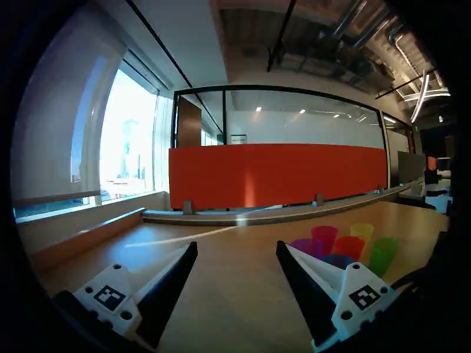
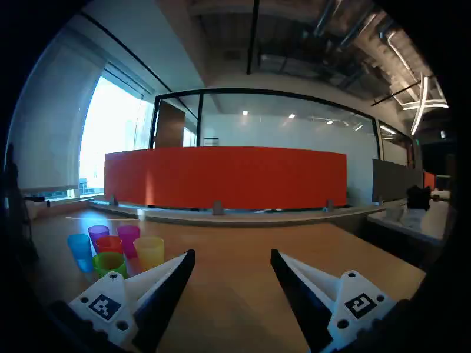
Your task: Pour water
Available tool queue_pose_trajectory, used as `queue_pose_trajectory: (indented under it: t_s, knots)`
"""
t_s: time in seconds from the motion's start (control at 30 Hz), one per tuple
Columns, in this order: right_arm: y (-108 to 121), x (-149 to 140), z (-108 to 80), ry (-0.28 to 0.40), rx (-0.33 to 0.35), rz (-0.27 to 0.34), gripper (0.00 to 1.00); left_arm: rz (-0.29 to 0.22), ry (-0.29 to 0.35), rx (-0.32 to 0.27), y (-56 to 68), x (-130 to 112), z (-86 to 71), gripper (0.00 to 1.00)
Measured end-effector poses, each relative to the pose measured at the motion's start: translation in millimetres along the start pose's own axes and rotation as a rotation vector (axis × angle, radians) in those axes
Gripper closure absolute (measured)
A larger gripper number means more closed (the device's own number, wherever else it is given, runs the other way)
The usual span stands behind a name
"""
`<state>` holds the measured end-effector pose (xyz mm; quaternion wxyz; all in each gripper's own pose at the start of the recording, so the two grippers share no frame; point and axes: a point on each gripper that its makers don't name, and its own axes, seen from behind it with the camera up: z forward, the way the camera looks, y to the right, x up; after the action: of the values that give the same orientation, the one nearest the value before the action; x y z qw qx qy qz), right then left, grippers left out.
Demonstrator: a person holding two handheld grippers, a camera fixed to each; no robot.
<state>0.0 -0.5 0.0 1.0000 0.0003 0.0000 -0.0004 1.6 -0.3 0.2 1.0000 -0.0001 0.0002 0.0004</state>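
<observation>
The left gripper (image 1: 236, 246) hangs low over a wooden table (image 1: 235, 294) with its fingers spread wide and nothing between them. A tight cluster of translucent plastic cups (image 1: 344, 247) stands on the table just beyond its right finger. The blue cup (image 1: 337, 260) sits nearest that fingertip and is partly hidden behind it. The purple cup (image 1: 306, 247) and the red cup (image 1: 350, 247) stand behind the blue one, and the pink cup (image 1: 324, 235) and the yellow cup (image 1: 362, 232) are farther back. The green cup (image 1: 384, 254) is outermost on the finger's far side. Whether any cup holds water cannot be told.

The right gripper (image 2: 232, 254) is likewise wide open and grips nothing, with bare tabletop showing between its fingers. In the right gripper view the same cups stand beyond its left finger, apart from the fingertip.

Ahead of both grippers, an orange partition screen (image 1: 277, 173) runs along the table's far edge. A bright window (image 1: 126, 147) lies off beyond the left finger.
</observation>
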Motion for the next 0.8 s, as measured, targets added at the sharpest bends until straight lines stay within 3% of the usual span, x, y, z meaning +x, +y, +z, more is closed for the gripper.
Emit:
queue_pose_trajectory:
  t_s: [0.3, 0.8]
  knots:
    - [-13, 16, 0.5, 0.001, 0.030, -0.028, 0.01, 0.024, 0.011, -0.015, -7.7, 45, 3.6, 0.00]
    - [-28, 70, 2.3, 0.021, 0.097, -0.056, 0.01, 0.040, -0.005, -0.060, -9.3, 85, 9.1, 0.00]
